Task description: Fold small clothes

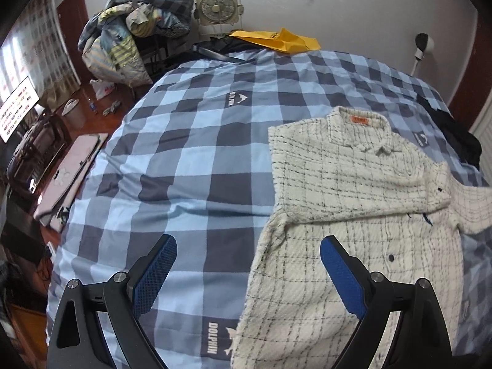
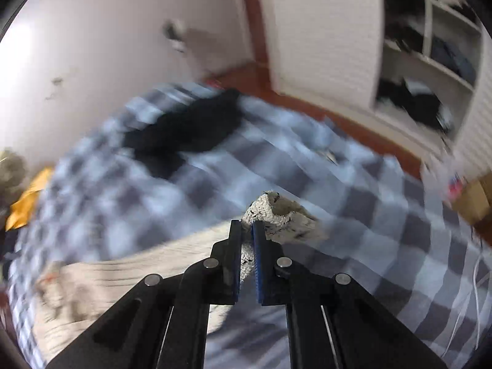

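A white shirt with thin black checks [image 1: 353, 203] lies on the blue checked bedspread [image 1: 196, 160], collar and orange label at the far end, its left sleeve folded in across the chest. My left gripper [image 1: 247, 247] is open and empty, hovering above the shirt's near left edge. In the blurred right wrist view my right gripper [image 2: 246, 226] is shut on a bunched end of the shirt's fabric [image 2: 276, 212] and holds it lifted above the bedspread [image 2: 353, 215]. The rest of the shirt [image 2: 123, 276] trails left.
A black garment [image 1: 458, 138] lies at the bed's far right, also in the right wrist view [image 2: 187, 129]. A yellow bag [image 1: 276, 40], a fan [image 1: 216, 6] and a heap of bedding [image 1: 135, 30] stand beyond the bed. An open wardrobe [image 2: 430, 70] is to the right.
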A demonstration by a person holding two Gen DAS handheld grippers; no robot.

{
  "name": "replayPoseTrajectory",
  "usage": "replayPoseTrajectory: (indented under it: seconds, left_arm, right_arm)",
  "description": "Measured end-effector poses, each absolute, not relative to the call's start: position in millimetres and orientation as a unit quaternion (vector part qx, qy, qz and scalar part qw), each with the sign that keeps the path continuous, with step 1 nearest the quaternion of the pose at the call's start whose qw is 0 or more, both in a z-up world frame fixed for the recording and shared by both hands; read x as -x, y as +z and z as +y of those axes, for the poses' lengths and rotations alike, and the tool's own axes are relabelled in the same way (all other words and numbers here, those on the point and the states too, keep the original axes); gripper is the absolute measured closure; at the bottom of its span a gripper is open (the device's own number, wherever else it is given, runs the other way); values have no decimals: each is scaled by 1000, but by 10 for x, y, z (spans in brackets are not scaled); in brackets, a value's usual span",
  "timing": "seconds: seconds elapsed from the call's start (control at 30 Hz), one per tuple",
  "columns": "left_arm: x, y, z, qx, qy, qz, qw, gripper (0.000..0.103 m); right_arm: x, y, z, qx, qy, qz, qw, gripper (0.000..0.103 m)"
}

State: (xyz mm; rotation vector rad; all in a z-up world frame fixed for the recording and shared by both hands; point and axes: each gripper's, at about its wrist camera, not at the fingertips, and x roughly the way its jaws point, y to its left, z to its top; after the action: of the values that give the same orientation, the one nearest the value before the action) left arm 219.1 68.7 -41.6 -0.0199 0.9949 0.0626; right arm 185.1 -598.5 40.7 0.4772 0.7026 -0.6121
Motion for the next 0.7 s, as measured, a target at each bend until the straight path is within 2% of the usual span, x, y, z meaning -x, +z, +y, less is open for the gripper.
replayPoseTrajectory:
  seconds: [0.07, 0.2, 0.3, 0.43, 0.5, 0.53, 0.57, 0.6, 0.7]
  left_arm:
    - [-2194, -427, 722, 9, 38, 476, 879, 8]
    - [-2183, -428, 806, 18, 45, 472, 880, 8]
    - [-2181, -470, 850, 20, 49, 475, 878, 8]
    - [-2152, -515, 903, 23, 45, 486, 872, 8]
    - [-2143, -465, 911, 39, 31, 482, 875, 8]
    - [-2144, -441, 898, 42, 26, 479, 876, 8]
    - [-2148, -412, 873, 42, 20, 476, 878, 8]
    - [-2150, -396, 848, 39, 17, 474, 880, 8]
    - [-2146, -381, 770, 22, 12, 472, 881, 8]
  right_arm:
    - [-2011, 683, -5551, -217, -242, 316, 891, 103]
    - [-2405, 1236, -4404, -194, -114, 276, 934, 103]
    - [-2756, 1245, -3602, -176, -45, 294, 939, 103]
    - [-3118, 879, -3113, -169, -43, 347, 922, 102]
    - [-3228, 561, -3121, -142, -70, 375, 913, 81]
    - [-3218, 424, -3157, -125, -86, 388, 909, 46]
    - [-3262, 237, -3242, -101, -107, 405, 902, 19]
    - [-3268, 78, -3351, -75, -124, 417, 897, 16]
    - [-3330, -484, -3723, -18, -180, 463, 868, 16]
